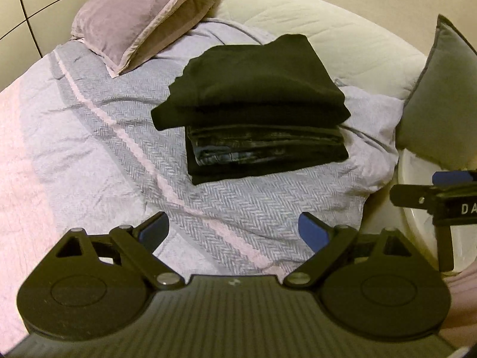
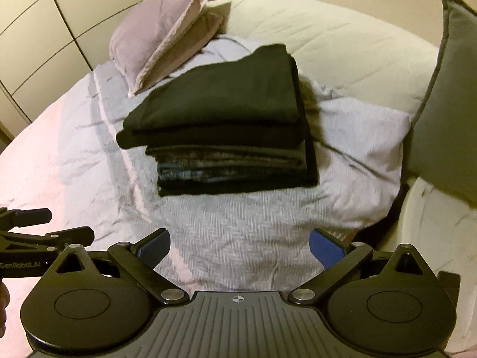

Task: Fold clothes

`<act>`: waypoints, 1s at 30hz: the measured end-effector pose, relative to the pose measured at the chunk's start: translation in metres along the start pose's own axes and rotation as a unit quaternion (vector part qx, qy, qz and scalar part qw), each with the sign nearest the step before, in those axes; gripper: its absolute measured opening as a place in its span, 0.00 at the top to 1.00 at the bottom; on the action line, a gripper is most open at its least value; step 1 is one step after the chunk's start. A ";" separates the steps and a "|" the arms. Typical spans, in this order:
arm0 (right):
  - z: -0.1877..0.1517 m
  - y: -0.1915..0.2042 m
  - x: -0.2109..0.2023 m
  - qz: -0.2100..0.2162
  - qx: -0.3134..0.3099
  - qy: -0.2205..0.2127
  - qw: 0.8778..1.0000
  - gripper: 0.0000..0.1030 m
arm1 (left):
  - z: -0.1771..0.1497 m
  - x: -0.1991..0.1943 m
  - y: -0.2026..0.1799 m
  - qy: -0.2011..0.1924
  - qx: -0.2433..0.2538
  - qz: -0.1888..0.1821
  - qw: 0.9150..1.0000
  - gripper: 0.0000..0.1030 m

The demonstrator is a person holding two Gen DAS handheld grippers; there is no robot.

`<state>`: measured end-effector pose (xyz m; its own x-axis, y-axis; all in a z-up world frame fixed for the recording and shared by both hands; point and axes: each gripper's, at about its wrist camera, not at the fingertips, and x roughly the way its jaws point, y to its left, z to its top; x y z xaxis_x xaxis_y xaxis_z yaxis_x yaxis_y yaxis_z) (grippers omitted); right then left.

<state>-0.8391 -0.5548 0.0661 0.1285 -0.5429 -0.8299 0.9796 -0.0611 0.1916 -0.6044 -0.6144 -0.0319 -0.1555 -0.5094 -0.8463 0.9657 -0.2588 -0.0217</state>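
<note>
Neatly stacked, a pile of folded dark clothes (image 1: 253, 110) sits at centre frame on a grey herringbone bedspread (image 1: 119, 137), with a mauve pillow (image 1: 134, 15) at upper left and a grey cushion (image 1: 441, 95) at right. Both the left gripper (image 1: 234, 231) and the right gripper (image 2: 240, 247) hover at the bottom of their frames, jaws spread wide and holding nothing, short of the pile.

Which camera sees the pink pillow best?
The left wrist view: the pink pillow looks bigger there and shows its whole front and pale border. The right wrist view shows the same pillow smaller, farther off and more edge-on, behind the pile of dark folded clothes.
</note>
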 end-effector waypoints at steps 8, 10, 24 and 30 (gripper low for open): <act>-0.001 -0.007 -0.005 -0.004 0.001 -0.007 1.000 0.01 | 0.000 0.000 -0.008 -0.003 0.003 0.018 1.000 0.11; -0.002 -0.008 -0.007 -0.006 0.003 -0.010 1.000 0.01 | 0.000 -0.001 -0.012 -0.005 0.009 0.020 1.000 0.11; -0.005 -0.008 -0.018 -0.013 -0.001 -0.020 1.000 0.01 | -0.003 -0.005 -0.026 -0.013 0.025 0.029 0.999 0.11; -0.006 -0.007 -0.019 -0.012 0.000 -0.023 1.000 0.01 | 0.000 -0.004 -0.027 -0.014 0.022 0.030 0.999 0.11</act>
<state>-0.8478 -0.5395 0.0774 0.0976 -0.5795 -0.8091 0.9824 -0.0742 0.1717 -0.6299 -0.6053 -0.0279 -0.1031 -0.5476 -0.8304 0.9636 -0.2620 0.0532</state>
